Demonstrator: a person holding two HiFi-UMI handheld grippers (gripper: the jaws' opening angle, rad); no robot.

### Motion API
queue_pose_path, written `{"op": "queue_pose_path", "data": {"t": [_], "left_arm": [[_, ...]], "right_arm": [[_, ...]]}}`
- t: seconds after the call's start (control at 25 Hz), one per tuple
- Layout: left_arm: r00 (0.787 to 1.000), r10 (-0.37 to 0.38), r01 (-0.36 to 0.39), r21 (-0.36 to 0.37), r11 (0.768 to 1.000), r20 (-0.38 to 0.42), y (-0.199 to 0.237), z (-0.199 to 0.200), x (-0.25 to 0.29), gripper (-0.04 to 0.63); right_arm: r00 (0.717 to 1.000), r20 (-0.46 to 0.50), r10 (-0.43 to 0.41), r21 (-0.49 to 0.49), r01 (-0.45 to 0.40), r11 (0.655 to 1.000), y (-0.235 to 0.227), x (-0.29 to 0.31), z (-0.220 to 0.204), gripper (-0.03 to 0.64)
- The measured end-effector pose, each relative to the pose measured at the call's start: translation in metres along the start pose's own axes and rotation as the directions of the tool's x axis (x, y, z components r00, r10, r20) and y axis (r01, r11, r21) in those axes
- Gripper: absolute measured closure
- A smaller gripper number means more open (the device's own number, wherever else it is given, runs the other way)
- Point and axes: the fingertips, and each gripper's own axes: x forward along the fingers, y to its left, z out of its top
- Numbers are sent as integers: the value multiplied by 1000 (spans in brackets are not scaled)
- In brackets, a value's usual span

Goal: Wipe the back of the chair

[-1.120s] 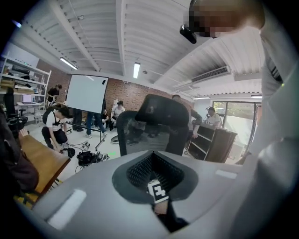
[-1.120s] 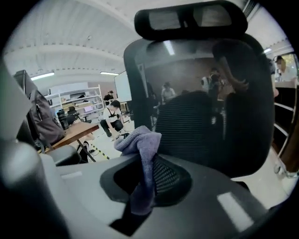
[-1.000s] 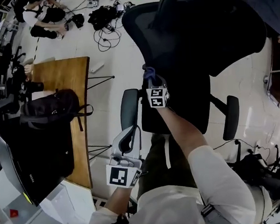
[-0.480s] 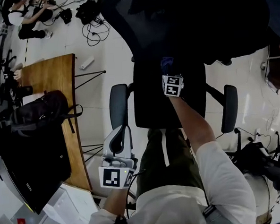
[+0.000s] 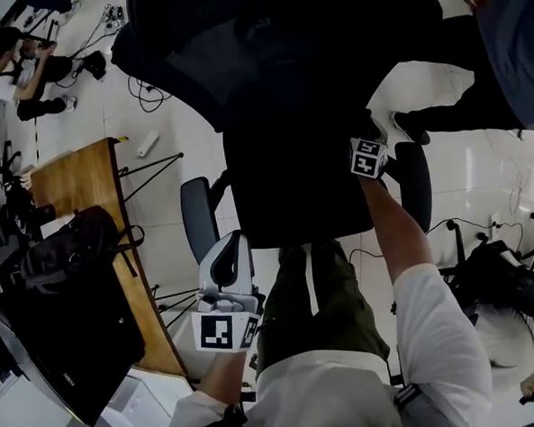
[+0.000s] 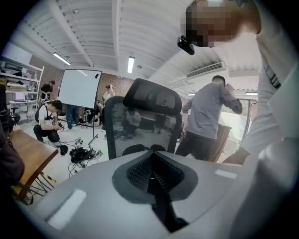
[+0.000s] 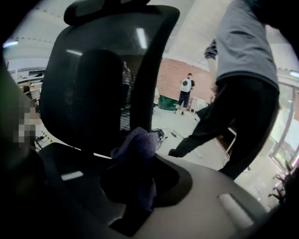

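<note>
A purple cloth (image 7: 136,158) is grasped by the fingers of the right gripper (image 5: 369,149), raised at the side edge of the chair back (image 7: 88,88). The left gripper (image 6: 150,173) is held low beside an armrest (image 5: 198,217), its fingers clenched on nothing.

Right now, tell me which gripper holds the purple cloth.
The right gripper, shut on the purple cloth by the chair back; the left gripper is shut with nothing between its jaws.
</note>
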Motion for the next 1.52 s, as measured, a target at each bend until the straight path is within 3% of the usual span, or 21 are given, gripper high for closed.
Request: {"op": "queue_pose_path", "data": {"t": [0.08,0.16,0.24,0.32,0.44,0.52,0.6,0.68,0.8,0.88,1.04,1.16,1.36,1.52], "left_arm": [[1000,6,-6,12,1000,0,-5,11,-2,574],[999,31,-32,11,999,10,0,52,-13,574],[998,55,-55,-5,998,38,8,141,-33,574],[995,63,-61,-22,998,82,11,244,-67,574],[978,62,-64,6,998,198,-6,341,-141,574],[957,58,-71,36,997,286,-24,373,-183,574],[937,51,-79,66,995,345,-42,393,-217,574],[926,57,-97,90,991,373,-57,404,-244,574],[924,68,-120,117,986,375,-69,413,-257,575],[927,54,-105,118,987,371,-73,412,-259,575],[928,-2,-53,135,989,373,-83,406,-274,574],[930,-34,-24,154,988,365,-88,401,-281,575],[939,-39,-19,162,987,343,-93,400,-279,575],[943,-29,-29,168,985,331,-120,388,-331,575]], "right_arm": [[998,63,28,31,-30,999,11,-33,30,569],[990,134,39,40,-45,998,30,-101,96,569],[976,202,75,14,-80,997,63,-205,212,569],[944,302,136,-3,-142,990,104,-326,336,569],[851,478,218,-47,-223,974,153,-521,450,568],[754,597,274,-101,-268,958,171,-635,493,568],[661,680,317,-156,-292,944,180,-726,516,568],[594,731,335,-190,-294,937,179,-794,523,568],[539,776,328,-196,-289,937,168,-845,528,568],[533,781,326,-186,-298,936,163,-856,524,566],[561,764,318,-165,-306,937,160,-868,499,566],[567,769,294,-148,-290,946,159,-883,489,566],[586,764,269,-118,-283,952,149,-888,486,566],[567,766,303,-147,-304,941,146,-940,455,566]]}}
